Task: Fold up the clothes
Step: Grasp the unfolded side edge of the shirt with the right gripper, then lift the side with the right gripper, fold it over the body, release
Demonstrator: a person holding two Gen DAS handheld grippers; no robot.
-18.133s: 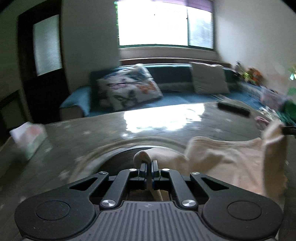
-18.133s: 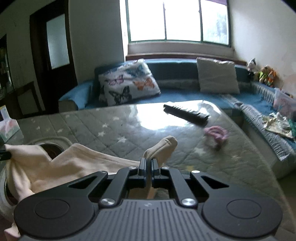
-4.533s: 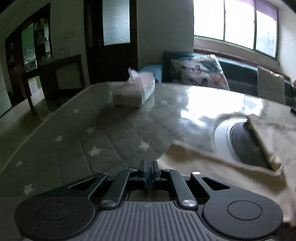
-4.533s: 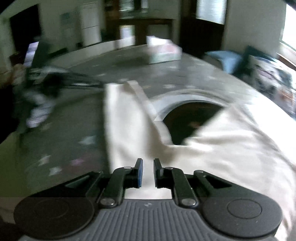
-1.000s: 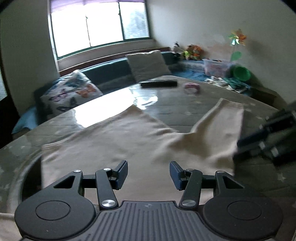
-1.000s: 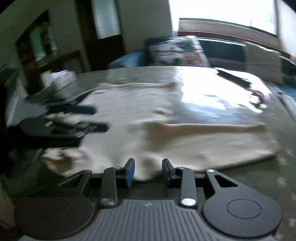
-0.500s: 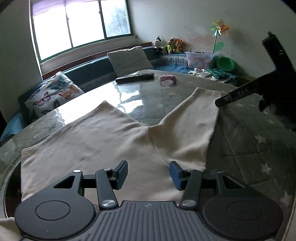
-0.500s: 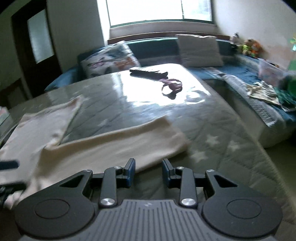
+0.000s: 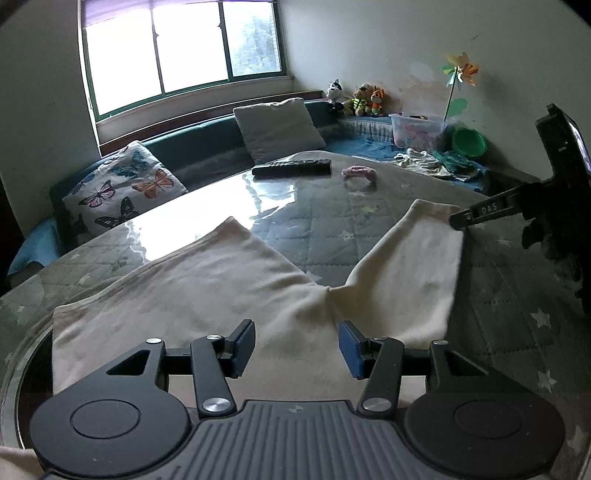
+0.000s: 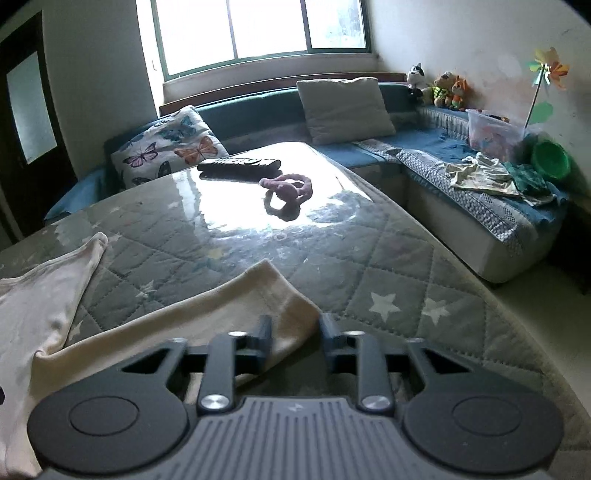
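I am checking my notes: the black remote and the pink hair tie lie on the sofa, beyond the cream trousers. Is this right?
Not the sofa: the remote and hair tie lie on the table, beyond the trousers. The right wrist view shows it.

Daylight enters through the window (image 10: 258, 29); glare whitens the surface (image 10: 229, 206). Corners vignette darkly; fisheye bends edges.
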